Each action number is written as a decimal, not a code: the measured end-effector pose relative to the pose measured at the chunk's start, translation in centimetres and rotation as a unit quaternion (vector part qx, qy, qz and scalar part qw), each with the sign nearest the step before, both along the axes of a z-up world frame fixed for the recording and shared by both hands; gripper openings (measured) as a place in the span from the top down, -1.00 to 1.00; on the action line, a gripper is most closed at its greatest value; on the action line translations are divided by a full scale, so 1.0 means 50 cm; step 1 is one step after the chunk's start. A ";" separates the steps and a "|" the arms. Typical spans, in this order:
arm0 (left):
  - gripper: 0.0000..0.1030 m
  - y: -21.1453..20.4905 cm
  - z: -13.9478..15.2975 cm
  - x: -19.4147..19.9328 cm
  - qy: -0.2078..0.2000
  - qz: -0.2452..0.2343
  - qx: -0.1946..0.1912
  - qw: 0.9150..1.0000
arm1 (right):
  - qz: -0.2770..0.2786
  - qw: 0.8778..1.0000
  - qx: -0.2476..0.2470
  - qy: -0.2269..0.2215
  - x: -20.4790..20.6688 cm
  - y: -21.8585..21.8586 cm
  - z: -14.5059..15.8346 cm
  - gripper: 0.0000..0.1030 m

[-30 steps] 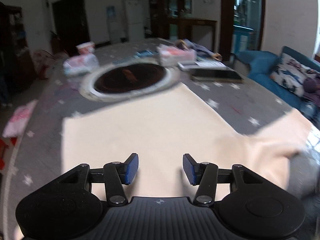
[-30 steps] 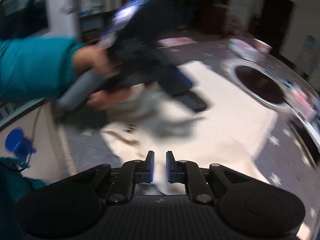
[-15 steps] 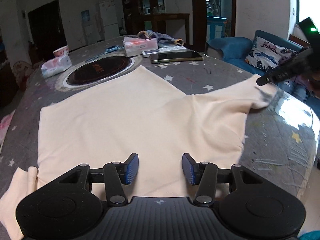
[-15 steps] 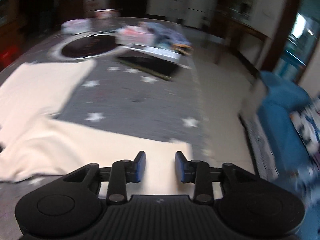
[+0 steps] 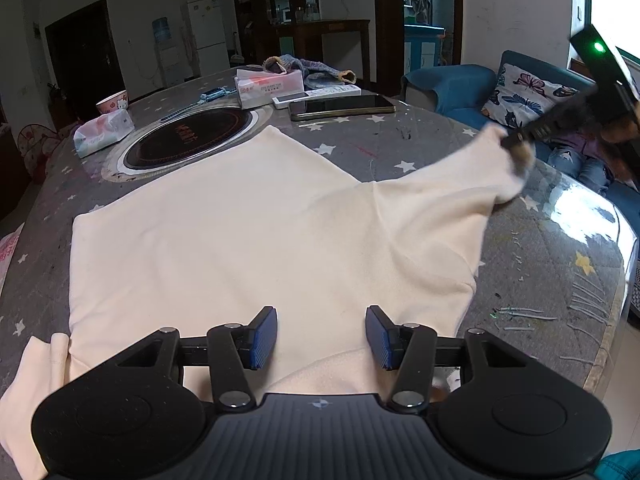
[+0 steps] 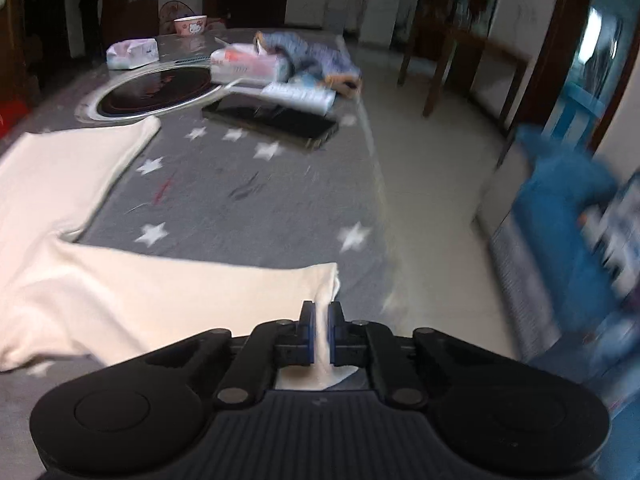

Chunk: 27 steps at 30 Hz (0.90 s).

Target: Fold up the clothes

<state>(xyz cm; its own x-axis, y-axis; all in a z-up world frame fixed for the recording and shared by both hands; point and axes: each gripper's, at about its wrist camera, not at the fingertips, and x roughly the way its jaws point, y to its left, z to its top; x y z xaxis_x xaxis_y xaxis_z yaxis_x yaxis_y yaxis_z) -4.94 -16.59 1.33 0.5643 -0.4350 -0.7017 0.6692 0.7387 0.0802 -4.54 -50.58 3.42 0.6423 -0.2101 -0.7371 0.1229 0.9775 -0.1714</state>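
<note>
Cream garment (image 5: 248, 240) spread flat across the grey star-print table (image 5: 540, 264), one sleeve (image 6: 192, 292) stretched toward three o'clock with its cuff pinched between the pressed-together pads of the right gripper (image 6: 320, 332); left gripper (image 5: 321, 336) half spread over the near hem at six o'clock, nothing between its jaws. Best done by carrying the cuff low and level toward nine o'clock, laying the sleeve straight across the body without dragging it, left claw ready to pin the hem. Hello Kitty figure on the pink bowl (image 5: 112, 101) at eleven o'clock; red print on the tissue box (image 5: 269, 87) too small to read.
</note>
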 end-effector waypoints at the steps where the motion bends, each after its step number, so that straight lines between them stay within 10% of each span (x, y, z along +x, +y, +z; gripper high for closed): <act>1: -0.03 0.000 0.000 -0.001 -0.001 -0.001 0.000 1.000 | -0.006 1.000 -0.014 -0.008 0.008 0.000 0.005 0.90; 15: -0.03 0.073 0.031 0.003 -0.005 0.062 -0.039 0.997 | 0.026 0.999 -0.016 -0.021 0.028 0.045 0.007 0.39; 27: -0.03 0.266 0.010 0.077 0.030 0.223 -0.069 0.972 | 0.100 0.995 0.020 0.005 0.019 0.153 -0.023 0.21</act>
<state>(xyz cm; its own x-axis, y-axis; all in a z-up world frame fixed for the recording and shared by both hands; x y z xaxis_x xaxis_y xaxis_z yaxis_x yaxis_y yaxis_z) -1.10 -3.30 1.81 0.6782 -0.2485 -0.6916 0.2806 0.9574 -0.0688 -3.60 -42.92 2.26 0.6615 -0.0486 -0.7484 -0.0762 0.9884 -0.1315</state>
